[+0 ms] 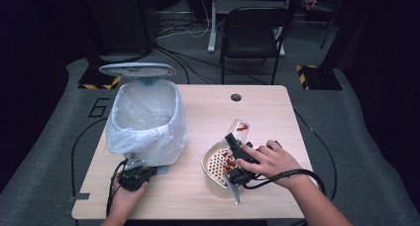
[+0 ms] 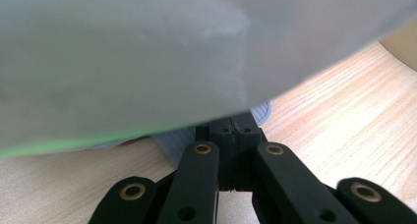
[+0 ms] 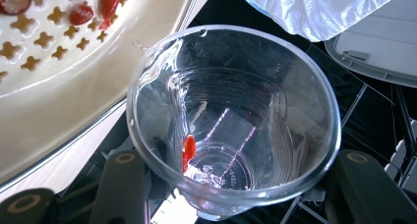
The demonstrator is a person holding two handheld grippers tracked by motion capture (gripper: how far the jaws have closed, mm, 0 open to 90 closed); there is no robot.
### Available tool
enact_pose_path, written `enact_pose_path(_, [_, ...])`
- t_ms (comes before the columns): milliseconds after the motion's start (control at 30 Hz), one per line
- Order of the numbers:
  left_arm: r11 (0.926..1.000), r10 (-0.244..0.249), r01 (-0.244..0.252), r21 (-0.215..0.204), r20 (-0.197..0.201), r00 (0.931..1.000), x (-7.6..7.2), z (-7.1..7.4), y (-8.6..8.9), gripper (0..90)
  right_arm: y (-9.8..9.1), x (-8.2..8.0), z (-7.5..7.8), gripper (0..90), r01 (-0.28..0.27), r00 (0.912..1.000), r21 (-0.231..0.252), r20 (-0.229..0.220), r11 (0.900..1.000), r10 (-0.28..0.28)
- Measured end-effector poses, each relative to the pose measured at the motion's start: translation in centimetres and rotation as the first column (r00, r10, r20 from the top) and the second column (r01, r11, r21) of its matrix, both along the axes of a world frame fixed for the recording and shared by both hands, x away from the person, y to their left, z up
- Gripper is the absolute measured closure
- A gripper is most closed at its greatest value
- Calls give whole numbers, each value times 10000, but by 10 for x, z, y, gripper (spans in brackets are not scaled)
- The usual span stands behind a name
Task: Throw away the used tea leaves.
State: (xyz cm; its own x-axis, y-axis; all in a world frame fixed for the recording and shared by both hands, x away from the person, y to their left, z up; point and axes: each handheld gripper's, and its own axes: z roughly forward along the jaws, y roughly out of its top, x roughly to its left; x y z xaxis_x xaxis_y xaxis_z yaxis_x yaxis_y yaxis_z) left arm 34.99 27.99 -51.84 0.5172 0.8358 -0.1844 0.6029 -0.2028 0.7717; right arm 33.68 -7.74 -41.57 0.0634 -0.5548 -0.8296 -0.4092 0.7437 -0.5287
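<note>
- The right tongs (image 1: 236,145) are clamped on a clear plastic cup (image 1: 240,129), one jaw on each side of its wall, above the right half of the tabletop (image 1: 277,117).
- In the right gripper view the cup (image 3: 236,121) is seen down its open mouth, with a jaw low on either side.
- One small red berry (image 3: 189,148) clings to the inside wall near the cup's bottom; in the high view red shows inside the cup too.
- The cup is tipped, its mouth towards a pale, perforated strainer (image 1: 218,166) just beside it.
- The strainer (image 3: 64,76) has rows of cross-shaped holes, and red berries (image 3: 93,8) lie on them.
- A metal handle (image 1: 233,189) sticks out from the strainer's near edge.
- The right hand (image 1: 267,161) grips its tool from the right, a black cable looping off it.
- The left tongs (image 1: 130,162) are closed at the foot of a bin (image 1: 143,117) on the left side of the tabletop.
- In the left gripper view the jaw tips meet against a grey ridged pedal (image 2: 216,130) under the bin; whether they pinch it I cannot tell.
- The left hand (image 1: 126,191) holds that tool near the front edge.
- The bin is lined with a white bag (image 1: 124,137), and its lid (image 1: 137,69) stands open at the back.
- Beyond the tabletop, a black chair (image 1: 252,32) stands on the grey floor.
</note>
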Motion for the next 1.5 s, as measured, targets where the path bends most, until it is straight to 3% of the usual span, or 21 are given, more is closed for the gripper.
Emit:
enact_pose_path(33, [10000, 3, -3, 0, 2, 10000, 0, 0, 0, 900, -1, 1, -4, 460, -26, 9992, 353, -385, 9994, 40])
enact_pose_path(67, [10000, -2, 2, 9, 2, 10000, 0, 0, 0, 900, 0, -1, -2, 460, 117, 9996, -189, -253, 9998, -122])
enact_pose_path(100, [10000, -4, 4, 14, 2, 10000, 0, 0, 0, 900, -1, -1, -4, 461, 13, 9995, 218, -319, 9998, -7])
enact_pose_path(133, [10000, 0, 0, 15, 8, 10000, 0, 0, 0, 900, 0, -2, -1, 460, 135, 9998, -241, -171, 9996, -139])
enact_pose_path(333, [10000, 3, -3, 2, 3, 10000, 0, 0, 0, 900, 0, -2, -3, 460, 156, 9996, -284, -222, 9995, -162])
enact_pose_path(367, [10000, -1, 1, 4, 0, 10000, 0, 0, 0, 900, 2, -1, 0, 460, -47, 10000, -820, 72, 9966, 53])
enact_pose_path(400, [10000, -1, 1, 5, 3, 10000, 0, 0, 0, 900, 1, -1, -3, 460, -36, 9997, -336, -225, 9994, 29])
enact_pose_path(433, [10000, -5, 5, 7, 3, 10000, 0, 0, 0, 900, 1, -2, -1, 460, -7, 10000, -593, 55, 9982, 10])
enact_pose_path(633, [10000, 1, -1, 1, 2, 10000, 0, 0, 0, 900, 1, -2, 0, 460, 58, 9999, -594, -145, 9982, -67])
enact_pose_path(667, [10000, 0, 0, 6, 4, 10000, 0, 0, 0, 900, 0, -2, -3, 460, 46, 9997, -133, -252, 9999, -50])
enact_pose_path(733, [10000, 3, -3, 3, 3, 10000, 0, 0, 0, 900, 1, -2, 2, 460, 41, 10000, -531, -81, 9986, -45])
enact_pose_path(1000, [9998, 162, -161, -134, 25, 9999, 0, 0, -1, 900, 0, -2, 4, 459, 1, 9999, -477, -130, 9989, -7])
enact_pose_path(1167, [9999, 105, -105, -68, 14, 9999, 0, 0, -1, 900, 3, 3, 18, 459, -69, 9950, 55, -992, 10000, 74])
enact_pose_path(1200, [10000, 5, -5, -4, 4, 10000, 0, 0, 0, 900, 2, 3, 21, 458, -82, 9945, 797, -1038, 9968, 165])
enact_pose_path(1233, [10000, -1, 1, 3, 4, 10000, 0, 0, 0, 900, 1, 5, 23, 458, 188, 9845, 1745, -1750, 9845, 122])
enact_pose_path(1267, [10000, -26, 26, 9, -29, 10000, 0, 0, 0, 900, -1, 7, 27, 458, 305, 9780, 2241, -2077, 9741, 172])
enact_pose_path(1300, [10000, -22, 22, 2, -25, 10000, 0, 0, 0, 900, -2, 8, 32, 457, 696, 9637, 2844, -2668, 9562, 93])
enact_pose_path(1367, [10000, 1, -1, -9, 0, 10000, 0, 0, 0, 900, -3, 13, 40, 457, 1130, 9353, 3320, -3537, 9365, 125])
enact_pose_path(1400, [10000, 1, -1, -5, -5, 10000, 0, 0, 0, 900, -4, 16, 45, 457, 1438, 9168, 3669, -3990, 9191, 158])
enact_pose_path(1467, [9999, 91, -91, -55, -3, 10000, 0, 0, 0, 900, -9, 27, 55, 458, 2547, 8460, 4571, -5321, 8522, 326])
enact_pose_path(1500, [10000, 53, -53, -17, -9, 10000, 0, 0, 0, 900, -11, 32, 59, 458, 3062, 8047, 4885, -5914, 8171, 520])
